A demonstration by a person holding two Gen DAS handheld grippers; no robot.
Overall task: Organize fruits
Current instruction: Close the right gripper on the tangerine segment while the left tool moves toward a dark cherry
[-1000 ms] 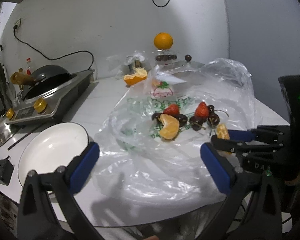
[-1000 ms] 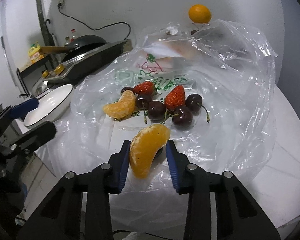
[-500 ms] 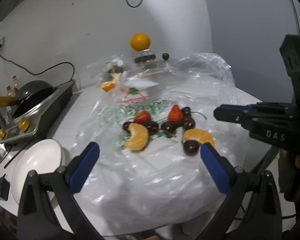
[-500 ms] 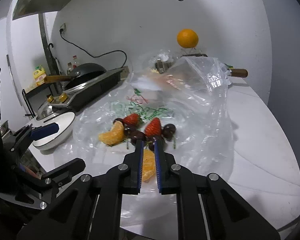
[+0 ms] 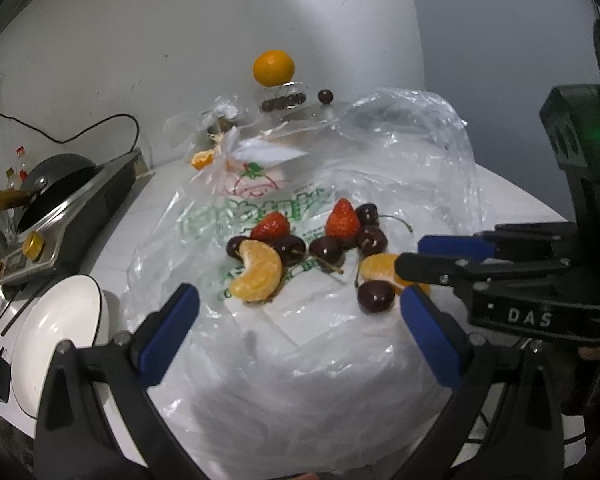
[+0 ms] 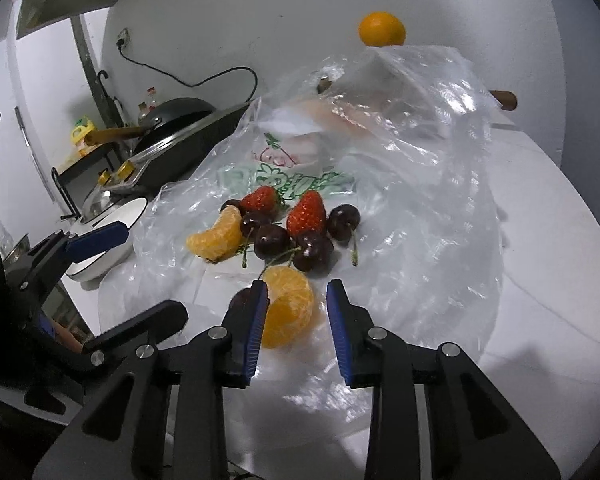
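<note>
Left wrist view runs from the white plate (image 5: 56,344) at the worktop's near left edge, across the clear plastic bag (image 5: 300,340) spread over the middle, to the right gripper (image 5: 410,258) reaching in from the right. The left gripper (image 5: 296,320) hangs above the bag's near edge with its jaws wide apart and nothing between them. A second ago the plate filled more of the left side; now the fruit pile sits closer to centre, so this hand has drifted towards the fruit.

On the bag lie an orange segment (image 5: 260,270), two strawberries (image 5: 342,220) and several cherries (image 5: 326,250), bunched together. A second orange segment (image 5: 380,270) lies at the right of the pile with a loose cherry (image 5: 376,296) just beside it.

Right wrist view shows what changed most. A second ago that segment (image 6: 288,306) was held between the pads; half a second ago the jaws were nearly together with it below them; now they have just been opening and stand apart, the segment lying on the bag between them. The left pad (image 6: 256,320) is close against it and may touch; the right pad is clear. I judge the segment released or slipped, so it needs a fresh grasp before it goes to the plate, which is empty.
</note>
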